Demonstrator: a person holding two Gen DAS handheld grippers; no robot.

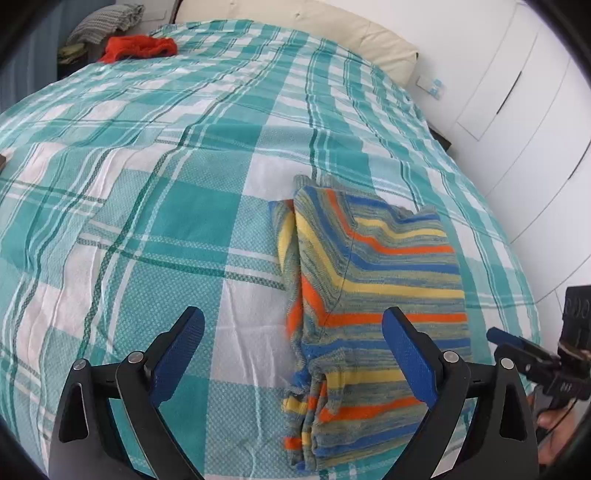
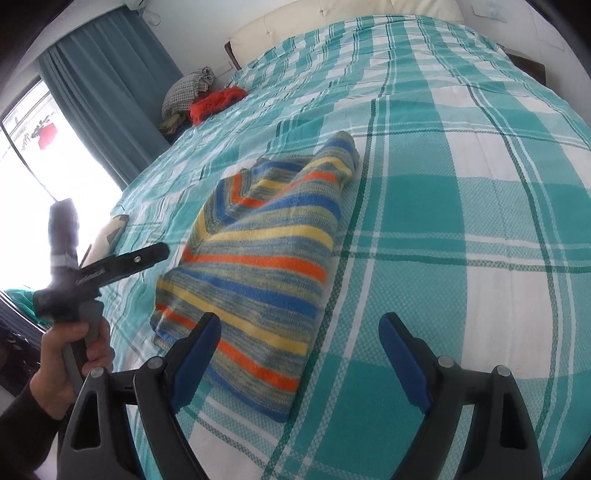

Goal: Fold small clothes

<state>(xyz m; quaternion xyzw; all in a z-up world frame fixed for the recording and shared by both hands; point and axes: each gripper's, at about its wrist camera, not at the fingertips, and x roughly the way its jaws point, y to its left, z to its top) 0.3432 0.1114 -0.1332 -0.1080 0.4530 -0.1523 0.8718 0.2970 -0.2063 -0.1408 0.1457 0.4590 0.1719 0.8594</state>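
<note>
Striped knit garment point(image 1: 373, 291) folded on teal plaid bedspread point(image 1: 155, 206) | left gripper point(image 1: 295, 354) spread, empty | right gripper point(image 2: 299, 354) spread, empty | red cloth point(image 1: 142, 47) far left.

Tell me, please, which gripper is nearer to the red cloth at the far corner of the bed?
Left, I'd judge. The left gripper sits on the red cloth's side of the striped garment; the right gripper sits on the opposite side.

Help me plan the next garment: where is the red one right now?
The red garment lies bunched at the bed's far left edge, near the cream headboard, beside a grey checked bundle, far beyond the folded striped sweater.
</note>
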